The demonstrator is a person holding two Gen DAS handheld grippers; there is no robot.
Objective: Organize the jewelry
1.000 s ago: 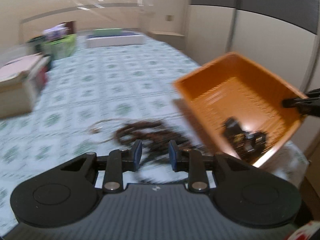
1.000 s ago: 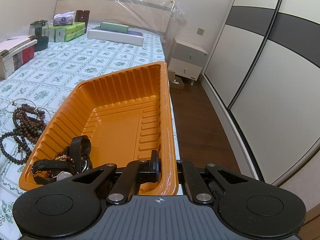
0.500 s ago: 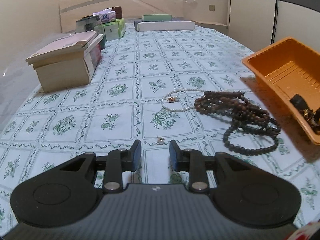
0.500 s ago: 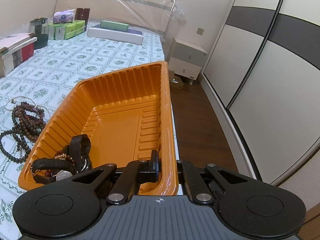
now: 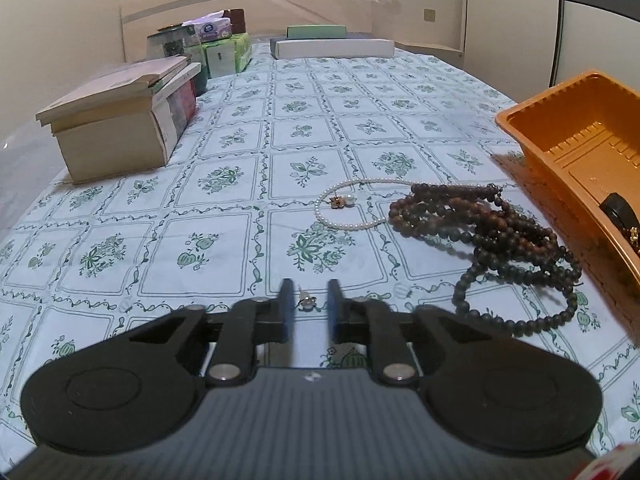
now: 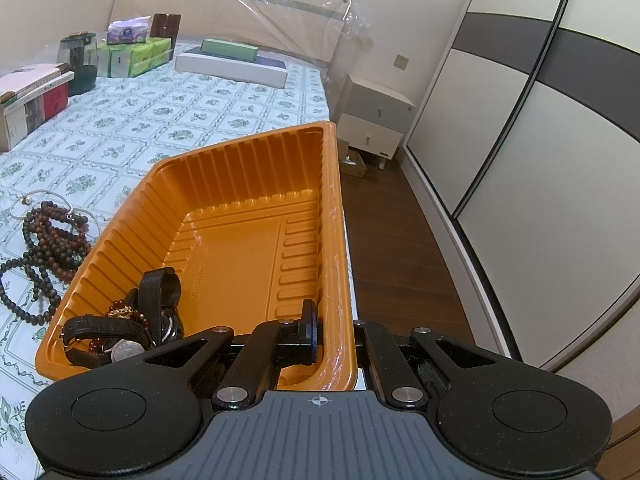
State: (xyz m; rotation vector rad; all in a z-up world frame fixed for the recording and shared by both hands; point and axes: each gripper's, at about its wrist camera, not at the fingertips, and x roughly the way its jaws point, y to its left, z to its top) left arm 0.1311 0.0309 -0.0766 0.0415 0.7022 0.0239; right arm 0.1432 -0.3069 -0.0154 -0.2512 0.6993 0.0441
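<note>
Since half a second ago the left gripper (image 5: 308, 306) has closed in on the small earring (image 5: 306, 301), which now sits between its parted fingers, not yet pinched. Across the bed, the right gripper (image 6: 334, 330) stays clenched on the near right wall of the orange tray (image 6: 256, 160), one finger inside, the other outside.

From the left fingers outward: at 12 o'clock lies the pearl bracelet (image 5: 346, 210), at 1 to 2 o'clock the heap of dark bead strands (image 5: 492, 236), and beyond it at 3 o'clock the tray's side. Watches and a red bracelet (image 6: 120, 328) already rest in the tray's near corner.

My judgement: the earring is tiny and lies on soft patterned bedsheet (image 5: 224, 236), so closing fingers may snag cloth or flick the piece away. Held by one wall, the tray could tip and spill.

Books (image 5: 120, 120) at 10 o'clock and tissue packs (image 5: 226, 54) farther back stand well clear; nothing blocks the reach
</note>
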